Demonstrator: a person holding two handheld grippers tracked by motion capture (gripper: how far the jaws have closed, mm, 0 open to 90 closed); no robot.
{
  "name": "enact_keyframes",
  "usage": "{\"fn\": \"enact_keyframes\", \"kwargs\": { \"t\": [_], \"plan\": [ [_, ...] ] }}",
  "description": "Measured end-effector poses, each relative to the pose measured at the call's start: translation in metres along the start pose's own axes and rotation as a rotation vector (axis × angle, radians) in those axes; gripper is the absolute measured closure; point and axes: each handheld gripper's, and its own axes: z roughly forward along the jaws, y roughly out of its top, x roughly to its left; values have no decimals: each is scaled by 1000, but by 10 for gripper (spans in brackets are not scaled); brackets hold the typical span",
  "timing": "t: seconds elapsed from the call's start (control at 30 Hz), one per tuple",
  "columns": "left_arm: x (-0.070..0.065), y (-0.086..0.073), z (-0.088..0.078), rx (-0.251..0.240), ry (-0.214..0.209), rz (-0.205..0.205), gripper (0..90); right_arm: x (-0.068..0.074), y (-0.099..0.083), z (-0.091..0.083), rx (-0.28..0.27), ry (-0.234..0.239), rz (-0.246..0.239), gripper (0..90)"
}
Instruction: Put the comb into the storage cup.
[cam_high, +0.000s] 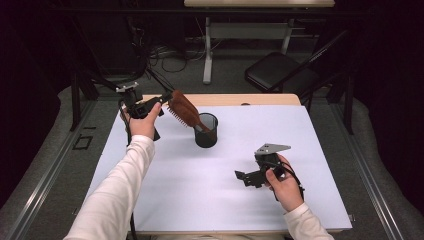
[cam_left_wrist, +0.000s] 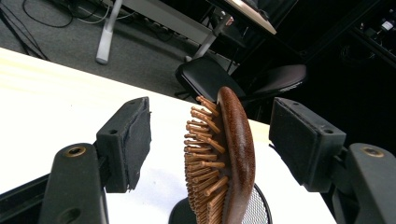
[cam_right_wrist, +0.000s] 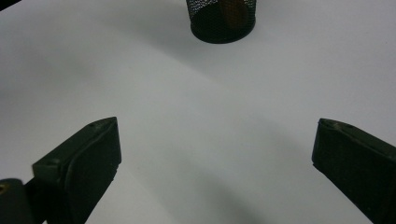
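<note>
A brown wooden hairbrush (cam_high: 183, 109) stands handle-down in a black mesh cup (cam_high: 206, 131) near the middle of the white table, leaning left. In the left gripper view the brush (cam_left_wrist: 237, 154) sits between the jaws of my left gripper (cam_left_wrist: 212, 128), bristles facing the left pad (cam_left_wrist: 136, 140), with a gap on both sides. In the high view my left gripper (cam_high: 166, 98) is raised at the brush head. My right gripper (cam_high: 241, 176) is low over the table, front right, open with nothing between its jaws. Its own view looks at the cup (cam_right_wrist: 221, 18) from my right gripper (cam_right_wrist: 215, 154).
The white table sheet (cam_high: 165, 190) covers most of the tabletop. A black folding chair (cam_high: 280, 70) and a desk's legs (cam_high: 207, 50) stand on the floor beyond the far edge. Cables lie on the floor at the back.
</note>
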Motion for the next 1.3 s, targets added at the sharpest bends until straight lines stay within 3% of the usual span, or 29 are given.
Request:
{"fn": "enact_keyframes", "kwargs": {
  "t": [0.63,0.87,0.97,1.1,1.3],
  "plan": [
    [3,7,-13,2,-28,48,310,-1,0,1,1,-2,1,14],
    [0,10,-15,7,-18,121,324,-2,0,1,-2,-2,-1,15],
    [0,10,-17,69,5,111,315,-2,0,0,2,-3,3,15],
    [0,10,-19,85,9,140,325,-4,0,0,0,0,3,17],
    [-1,11,-26,86,24,219,302,-6,0,3,2,0,4,25]
  ]
}}
